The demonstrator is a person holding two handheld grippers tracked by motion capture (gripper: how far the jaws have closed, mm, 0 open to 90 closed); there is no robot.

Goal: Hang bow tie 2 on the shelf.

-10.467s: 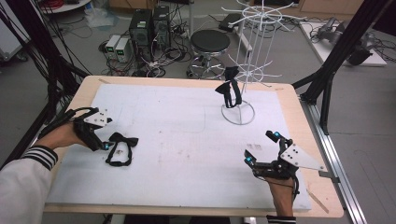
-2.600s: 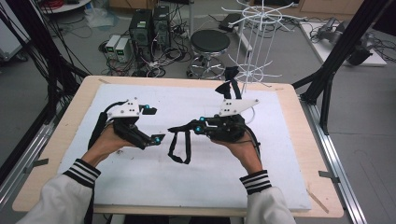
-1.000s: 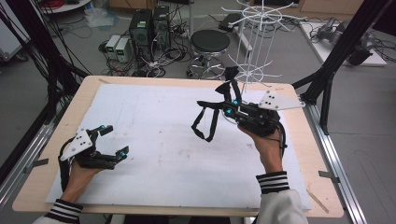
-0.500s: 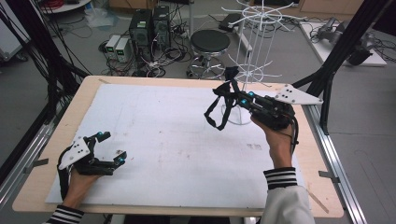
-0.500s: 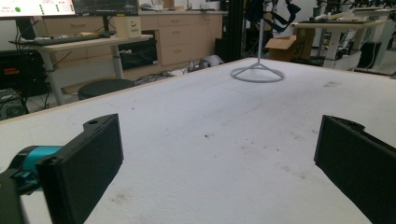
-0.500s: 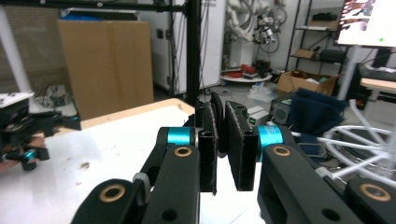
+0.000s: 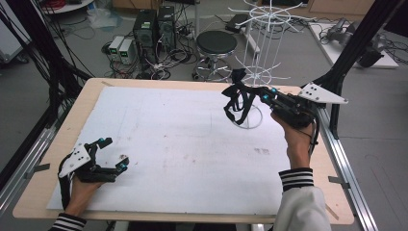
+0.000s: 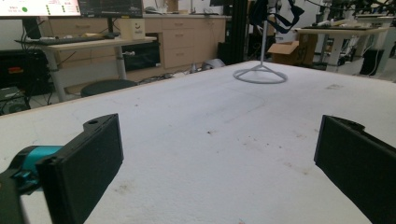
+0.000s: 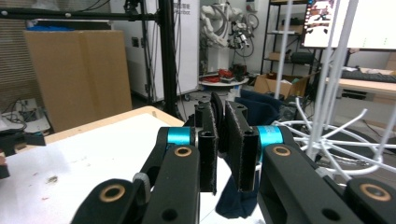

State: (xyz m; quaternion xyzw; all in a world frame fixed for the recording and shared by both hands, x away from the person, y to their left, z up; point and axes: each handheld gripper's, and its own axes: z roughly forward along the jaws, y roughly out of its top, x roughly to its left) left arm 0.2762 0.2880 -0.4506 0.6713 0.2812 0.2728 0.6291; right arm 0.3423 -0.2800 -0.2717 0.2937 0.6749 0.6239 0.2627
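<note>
While pinched in right tongs [image 7: 258,96], black strap [image 7: 236,102] dangles beside rack [image 7: 262,57]

The desk [image 7: 337,159] has a pale wood rim under a matt white, slightly stained sheet [image 7: 183,139]. The rack [image 7: 260,57] is thin white-coated wire. The strap [image 7: 238,103] looks like dark matt cloth, pinched in the right gripper [image 7: 257,96] of black plastic.

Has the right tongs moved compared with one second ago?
Yes. The right tongs, shut on the black strap, went toward the far right, closer to the white wire rack.
</note>
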